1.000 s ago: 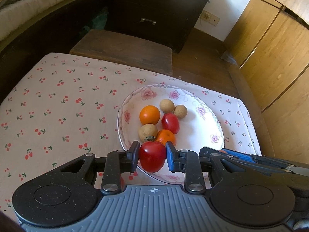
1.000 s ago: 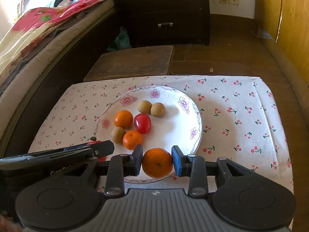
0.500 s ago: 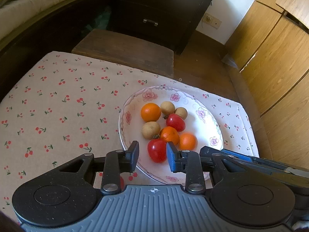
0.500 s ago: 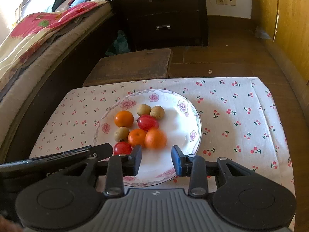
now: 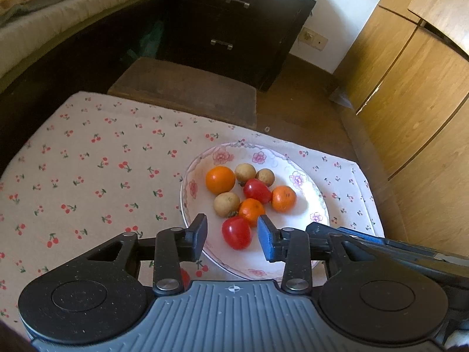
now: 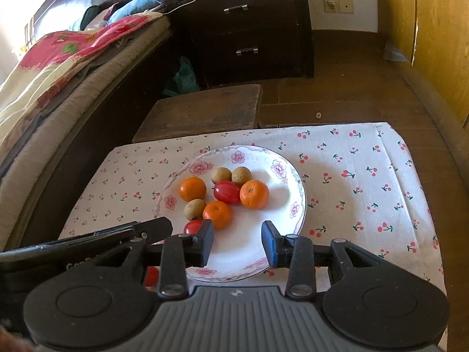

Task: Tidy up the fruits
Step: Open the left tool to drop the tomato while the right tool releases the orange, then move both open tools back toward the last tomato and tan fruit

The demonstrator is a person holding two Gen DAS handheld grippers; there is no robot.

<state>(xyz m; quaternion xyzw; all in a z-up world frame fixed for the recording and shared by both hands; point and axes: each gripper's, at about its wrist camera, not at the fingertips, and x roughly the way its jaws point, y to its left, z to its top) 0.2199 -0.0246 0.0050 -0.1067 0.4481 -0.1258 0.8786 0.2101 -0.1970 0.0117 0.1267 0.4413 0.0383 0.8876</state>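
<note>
**White plate holds all the fruit, both grippers empty**

White floral-rimmed plate point(image 5: 319, 205) sits on the cherry-print cloth point(image 5: 88, 176), carrying three round orange citrus fruits point(image 6: 254, 194), three small tan longans point(image 6: 221, 175) and two red tomatoes point(image 5: 236, 232). The left gripper point(image 5: 231, 237) hangs with jaws spread wide, the near tomato between them, untouched. The right gripper point(image 6: 236, 242) is likewise wide apart over bare plate, grasping nothing.
</note>
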